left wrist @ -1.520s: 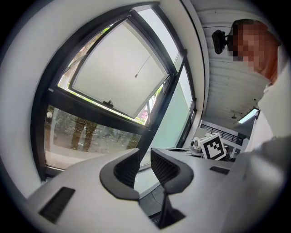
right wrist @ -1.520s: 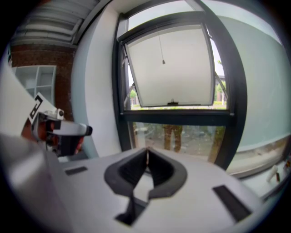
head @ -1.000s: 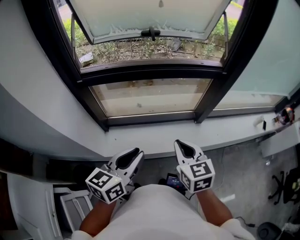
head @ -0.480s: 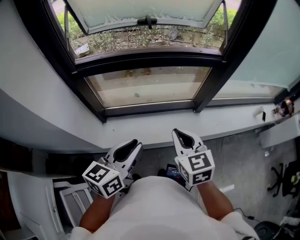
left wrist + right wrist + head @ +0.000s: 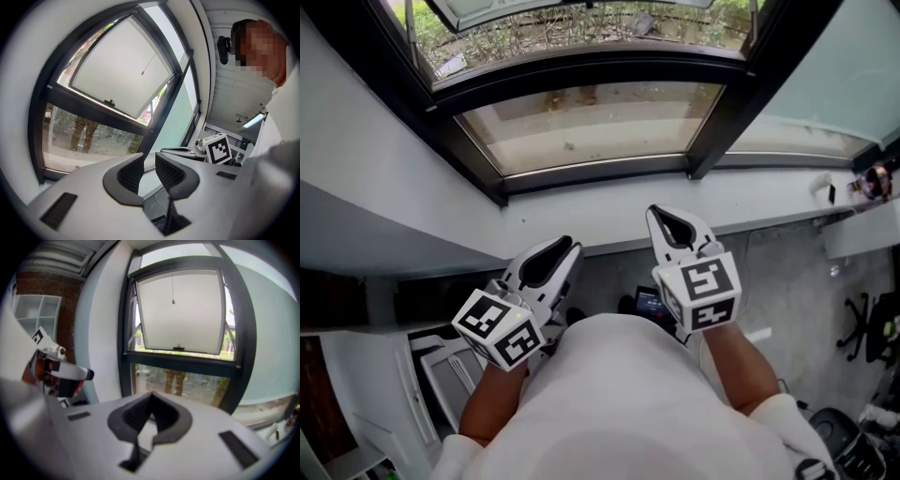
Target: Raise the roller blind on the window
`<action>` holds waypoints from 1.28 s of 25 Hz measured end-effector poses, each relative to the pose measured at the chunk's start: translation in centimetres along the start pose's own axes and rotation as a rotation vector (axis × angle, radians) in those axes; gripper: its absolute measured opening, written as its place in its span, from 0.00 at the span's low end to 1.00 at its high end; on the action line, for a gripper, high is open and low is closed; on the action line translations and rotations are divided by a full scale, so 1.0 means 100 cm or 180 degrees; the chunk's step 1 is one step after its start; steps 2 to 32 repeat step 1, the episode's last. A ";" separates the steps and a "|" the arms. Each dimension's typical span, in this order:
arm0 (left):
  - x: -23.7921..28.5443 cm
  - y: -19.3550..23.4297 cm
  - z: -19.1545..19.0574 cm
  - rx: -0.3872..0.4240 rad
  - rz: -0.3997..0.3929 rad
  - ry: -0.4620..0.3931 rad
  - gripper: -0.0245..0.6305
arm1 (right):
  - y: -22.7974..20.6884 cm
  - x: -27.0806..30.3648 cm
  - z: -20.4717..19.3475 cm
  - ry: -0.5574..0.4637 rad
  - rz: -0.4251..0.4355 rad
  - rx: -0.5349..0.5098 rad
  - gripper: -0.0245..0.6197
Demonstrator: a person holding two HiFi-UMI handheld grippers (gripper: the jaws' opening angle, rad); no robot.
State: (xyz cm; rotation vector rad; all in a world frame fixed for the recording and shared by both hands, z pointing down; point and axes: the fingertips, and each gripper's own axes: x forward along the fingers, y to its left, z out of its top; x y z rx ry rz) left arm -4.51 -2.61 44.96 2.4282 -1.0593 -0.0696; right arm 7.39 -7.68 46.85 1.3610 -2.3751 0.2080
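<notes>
My left hand-held gripper (image 5: pixel 149 161) has its jaws apart with only air in the gap. My right hand-held gripper (image 5: pixel 151 397) has its jaw tips together and grips nothing. Both point toward the window's dark crossbar (image 5: pixel 183 359) and sit well short of it, on the room side of the white sill (image 5: pixel 609 220) below it.

From the head view I lose most of what matters. The top edge of that view cuts the window off just above the crossbar. My own white shirt (image 5: pixel 628 403) covers the floor beneath both hands. A small dark device with a lit screen (image 5: pixel 652 305) peeks out between the grippers, and I can't make out what it is.

Far left of the crossbar, in the right gripper view, stands a white shelf unit (image 5: pixel 37 310). What its compartments hold is too small for me to tell.

The roller blind (image 5: pixel 180 310) is the pale sheet filling the sash above the crossbar, high above both grippers and touching neither. A thin pull cord (image 5: pixel 173 287) hangs down in front of it and ends in a small bob. I can't tell where the blind stops and the glass behind it begins.
</notes>
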 end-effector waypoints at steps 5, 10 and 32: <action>0.003 0.001 0.004 0.0024 -0.0002 -0.0031 0.18 | -0.002 0.003 0.005 -0.0027 0.0003 -0.0034 0.07; 0.003 0.001 0.004 0.0024 -0.0002 -0.0031 0.18 | -0.002 0.003 0.005 -0.0027 0.0003 -0.0034 0.07; 0.003 0.001 0.004 0.0024 -0.0002 -0.0031 0.18 | -0.002 0.003 0.005 -0.0027 0.0003 -0.0034 0.07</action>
